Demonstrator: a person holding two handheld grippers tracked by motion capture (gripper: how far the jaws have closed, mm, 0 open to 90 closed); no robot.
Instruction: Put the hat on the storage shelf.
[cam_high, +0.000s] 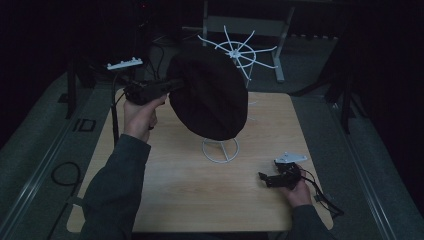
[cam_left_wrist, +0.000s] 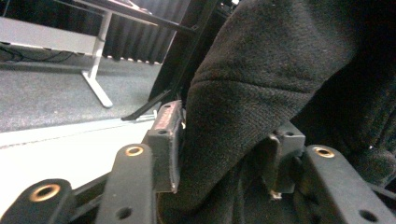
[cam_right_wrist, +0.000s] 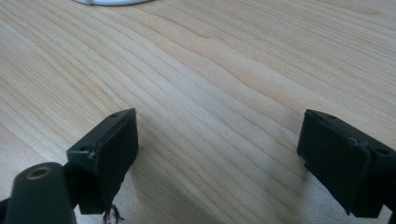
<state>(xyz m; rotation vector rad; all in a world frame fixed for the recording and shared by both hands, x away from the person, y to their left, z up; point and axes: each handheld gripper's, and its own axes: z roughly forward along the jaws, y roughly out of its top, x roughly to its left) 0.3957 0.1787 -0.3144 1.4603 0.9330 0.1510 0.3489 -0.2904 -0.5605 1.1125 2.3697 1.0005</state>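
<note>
Fingers (cam_left_wrist: 163, 140) of left gripper (cam_high: 170, 85) parted around rim fold of black wool hat (cam_high: 210, 95), hung on white wire stand (cam_high: 220, 150); we back straight out without snagging. Right gripper (cam_right_wrist: 215, 154) released, idle over wooden table (cam_high: 200, 190).

Worktop (cam_high: 165, 185): light wood, rounded corners, fills lower centre of the high view. White wire stand's ring base (cam_high: 220, 149) sits directly on it, just right of centre; the stand's upper part is covered by a black hat (cam_high: 210, 95), so the stem is mostly hidden. Right gripper (cam_high: 265, 178) rests low at lower right of the worktop, jaws wide apart over bare wood. Grey floor (cam_high: 40, 135) all round the worktop; a second white wire stand (cam_high: 237, 52) stands beyond the far edge, top centre.
</note>
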